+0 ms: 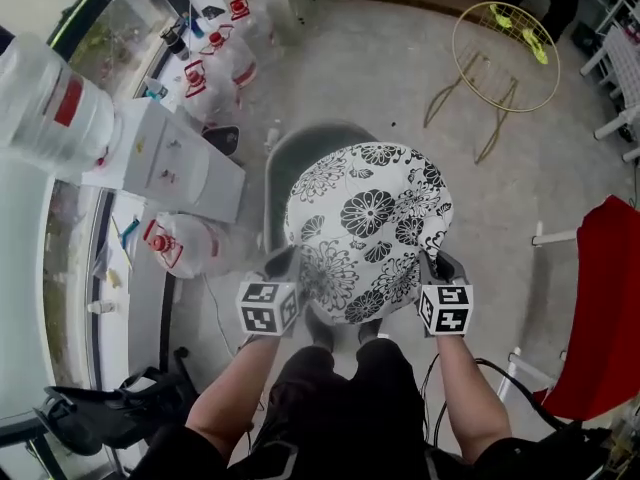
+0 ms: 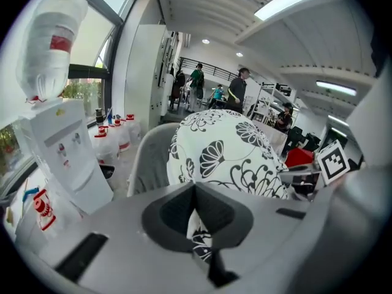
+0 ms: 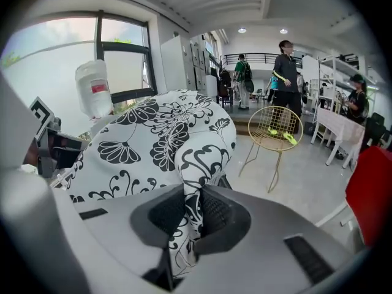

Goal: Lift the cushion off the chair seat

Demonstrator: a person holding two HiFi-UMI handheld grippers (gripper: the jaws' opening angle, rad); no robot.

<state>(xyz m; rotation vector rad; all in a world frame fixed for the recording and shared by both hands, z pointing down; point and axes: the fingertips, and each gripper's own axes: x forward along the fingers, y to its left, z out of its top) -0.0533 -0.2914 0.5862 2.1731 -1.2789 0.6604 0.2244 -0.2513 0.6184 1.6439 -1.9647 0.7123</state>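
Head view shows the cushion (image 1: 368, 230) held up over the grey chair (image 1: 305, 146). The left tool (image 1: 283, 264) pinches one near corner and the right tool (image 1: 440, 266) the other, each with its jaws pressed on a fold of the flowered fabric. Both gripper views show it standing free in front of the chair back, so the lift looks essentially done; at most, carrying it clear remains.
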